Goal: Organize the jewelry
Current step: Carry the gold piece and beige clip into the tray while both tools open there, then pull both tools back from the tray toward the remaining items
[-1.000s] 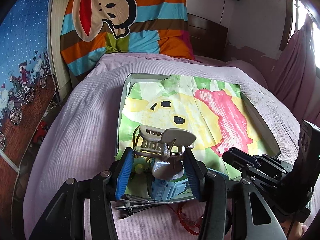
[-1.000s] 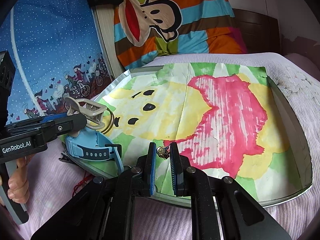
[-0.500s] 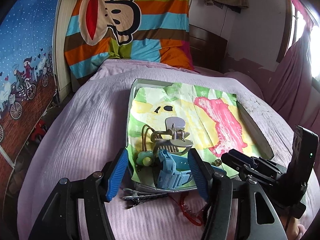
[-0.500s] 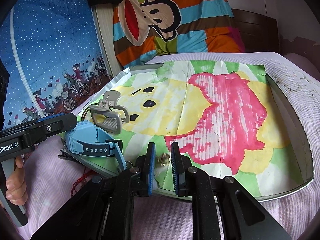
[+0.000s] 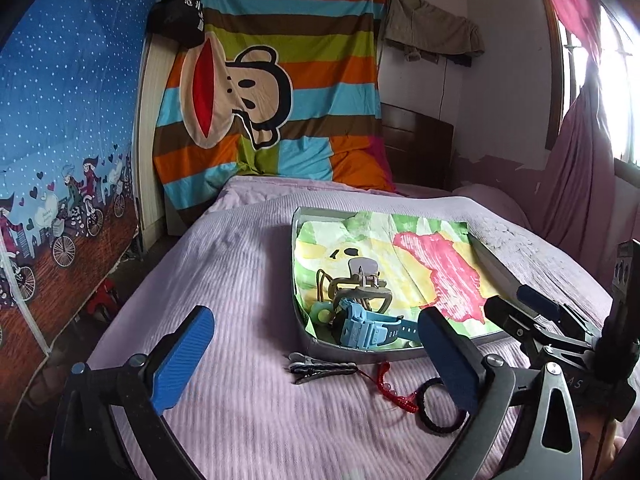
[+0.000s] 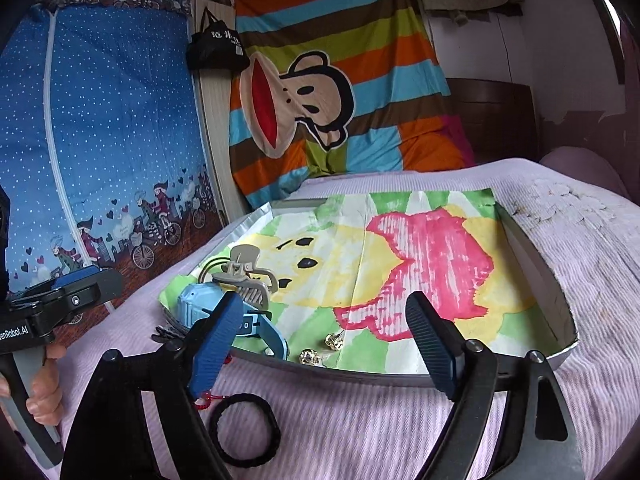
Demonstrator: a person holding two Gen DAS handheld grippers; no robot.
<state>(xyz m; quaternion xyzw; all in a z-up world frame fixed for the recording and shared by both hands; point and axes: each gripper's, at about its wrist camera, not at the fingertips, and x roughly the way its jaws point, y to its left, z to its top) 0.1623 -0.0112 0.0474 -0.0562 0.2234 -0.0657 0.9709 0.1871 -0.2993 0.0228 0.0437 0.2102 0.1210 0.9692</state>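
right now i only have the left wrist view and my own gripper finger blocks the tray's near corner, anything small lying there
Observer: Yes, two small gold pieces lie on the paper just inside the tray's front rim.
Operator: other gripper holding either
Observer: No. The right gripper is open; its jaws have just been opening, with nothing between them.
Operator: and the black thing by my finger
Observer: A black hair tie, a closed ring lying flat on the bedspread, outside the tray.
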